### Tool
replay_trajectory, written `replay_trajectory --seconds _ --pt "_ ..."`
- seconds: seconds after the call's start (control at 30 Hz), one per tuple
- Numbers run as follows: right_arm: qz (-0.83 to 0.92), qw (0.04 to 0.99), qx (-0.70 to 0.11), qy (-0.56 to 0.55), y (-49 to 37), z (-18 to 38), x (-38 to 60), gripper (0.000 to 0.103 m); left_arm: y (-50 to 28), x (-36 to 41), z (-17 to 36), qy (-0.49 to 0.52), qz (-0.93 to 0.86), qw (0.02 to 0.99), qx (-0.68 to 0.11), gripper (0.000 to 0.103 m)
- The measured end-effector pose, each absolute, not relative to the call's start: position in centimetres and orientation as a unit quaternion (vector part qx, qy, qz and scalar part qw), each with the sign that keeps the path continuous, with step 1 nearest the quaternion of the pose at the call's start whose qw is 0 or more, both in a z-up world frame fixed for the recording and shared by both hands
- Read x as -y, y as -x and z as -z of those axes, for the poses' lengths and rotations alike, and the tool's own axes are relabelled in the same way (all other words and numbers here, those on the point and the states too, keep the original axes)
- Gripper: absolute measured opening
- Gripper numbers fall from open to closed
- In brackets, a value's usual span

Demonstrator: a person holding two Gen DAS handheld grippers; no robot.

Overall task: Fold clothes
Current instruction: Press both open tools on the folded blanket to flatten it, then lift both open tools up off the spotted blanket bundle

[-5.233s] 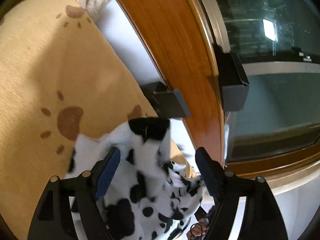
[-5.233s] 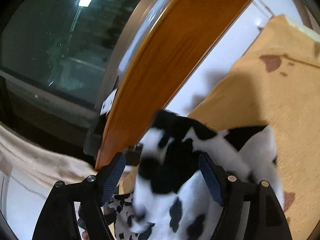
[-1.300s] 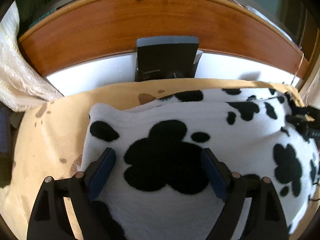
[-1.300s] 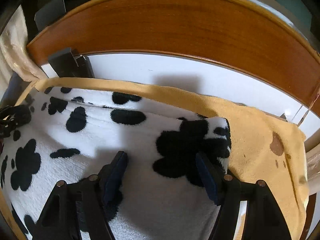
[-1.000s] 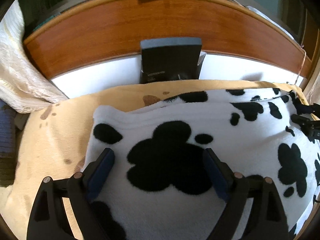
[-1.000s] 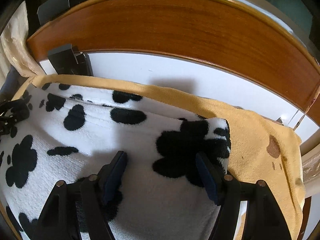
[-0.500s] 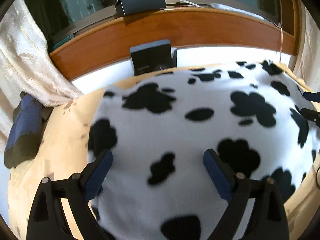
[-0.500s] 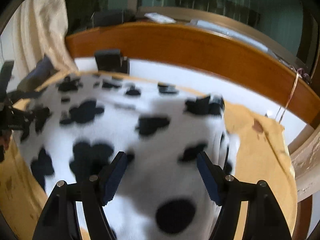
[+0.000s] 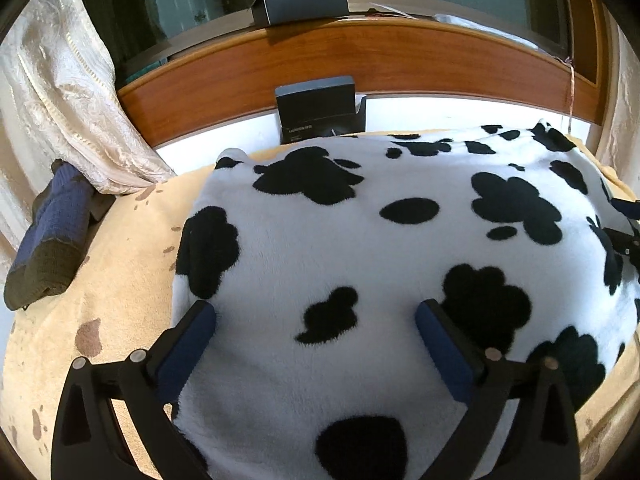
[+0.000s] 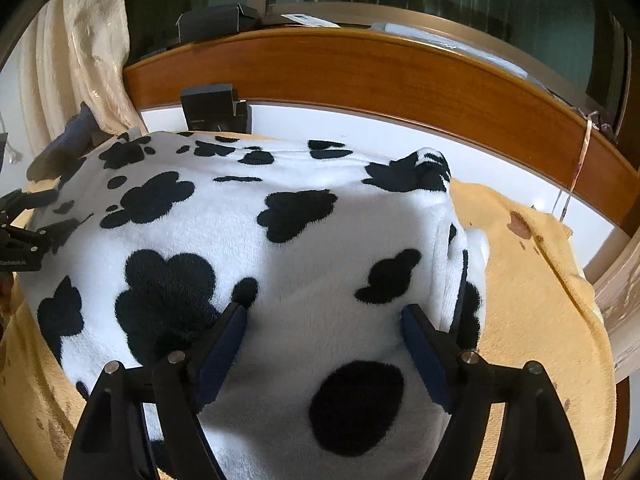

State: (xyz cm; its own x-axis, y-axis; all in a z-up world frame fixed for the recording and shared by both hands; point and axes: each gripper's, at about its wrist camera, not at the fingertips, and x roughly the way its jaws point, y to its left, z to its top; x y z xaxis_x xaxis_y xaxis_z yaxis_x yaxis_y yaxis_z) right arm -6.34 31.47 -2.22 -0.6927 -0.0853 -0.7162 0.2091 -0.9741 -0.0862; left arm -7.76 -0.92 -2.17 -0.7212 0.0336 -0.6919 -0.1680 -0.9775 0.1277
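Note:
A white fleece garment with black cow spots (image 9: 400,248) lies spread flat on a tan blanket printed with brown paws (image 9: 132,248). My left gripper (image 9: 316,320) hovers over the garment's near left part. Its jaws are opening, and the fleece lies under and between the blue pads (image 9: 188,340) without being pinched. My right gripper (image 10: 324,328) stands over the near right part of the garment (image 10: 280,240), beside its layered right edge. Its jaws are opening too, with nothing pinched. Each gripper shows at the edge of the other's view: the right gripper (image 9: 624,224), the left gripper (image 10: 24,232).
A dark box (image 9: 318,110) leans against the white wall beyond the garment, under a wooden ledge (image 9: 360,60) that carries another dark box (image 9: 300,2). A cream curtain (image 9: 60,92) and a blue knit item (image 9: 52,236) sit at the left. Tan blanket (image 10: 532,300) lies bare at the right.
Both grippers have drawn back from the garment's far edge toward its near side, so much more fleece shows. Both pairs of jaws stand wider. The garment lies flat, no longer lifted.

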Motion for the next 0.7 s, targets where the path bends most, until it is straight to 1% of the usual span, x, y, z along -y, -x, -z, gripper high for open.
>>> replay_trajectory --seconds 0.2,0.3,0.4,0.47,0.57,0.7 --pt "0.918 0.069 -0.076 -0.383 5.7 1.3 -31.4 0.082 6.0 1.0 0.6 0.358 -0.928 0.041 -0.097 0.101" --pt "0.926 0.074 -0.039 -0.368 3.6 -0.8 -31.8 0.082 4.0 0.3 -0.2 0.337 -0.933 0.034 -0.124 0.101" --pt "0.930 0.070 -0.045 -0.358 1.5 -1.7 -31.7 0.082 1.9 -0.7 -0.5 0.323 -0.933 0.026 -0.155 0.101" --pt "0.929 0.063 -0.052 -0.361 0.1 -1.7 -31.7 0.082 0.6 -1.3 -0.4 0.316 -0.934 0.027 -0.166 0.101" --pt "0.926 0.058 -0.037 -0.372 -1.9 -1.2 -32.6 0.082 -1.7 -2.4 0.1 0.310 -0.931 0.029 -0.192 0.101" --pt "0.923 0.050 0.005 -0.382 -4.4 -0.4 -34.2 0.082 -4.3 -3.6 0.9 0.312 -0.922 0.034 -0.225 0.102"
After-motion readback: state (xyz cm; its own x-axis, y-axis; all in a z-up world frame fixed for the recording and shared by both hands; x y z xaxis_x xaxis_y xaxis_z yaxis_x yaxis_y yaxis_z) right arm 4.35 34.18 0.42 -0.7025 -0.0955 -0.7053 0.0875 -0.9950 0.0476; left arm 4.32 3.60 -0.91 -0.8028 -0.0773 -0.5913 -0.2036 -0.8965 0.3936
